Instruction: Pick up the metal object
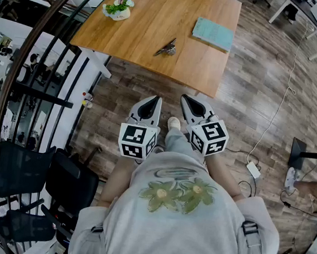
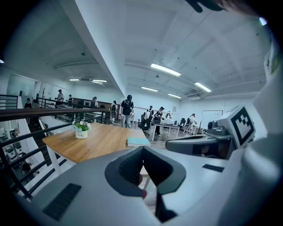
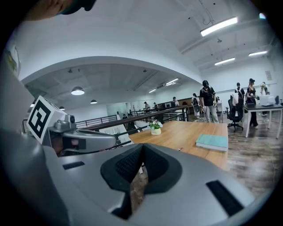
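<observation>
The metal object [image 1: 166,49], a small dark-handled tool, lies on the wooden table [image 1: 154,15] near the middle of its front half. In the right gripper view the metal object [image 3: 180,149] is a tiny glint on the table [image 3: 185,134] past the jaws. Both grippers are held close to the person's body, over the floor and short of the table's near edge. My left gripper [image 1: 158,98] [image 2: 143,148] is shut and holds nothing. My right gripper [image 1: 184,97] [image 3: 142,145] is shut and empty too. Both point toward the table.
A teal book [image 1: 213,33] lies at the table's right side and a small flower pot [image 1: 118,9] at its far left. A black railing [image 1: 51,71] runs along the left. Black chairs [image 1: 16,176] stand at lower left. A cable and adapter [image 1: 254,170] lie on the floor at right.
</observation>
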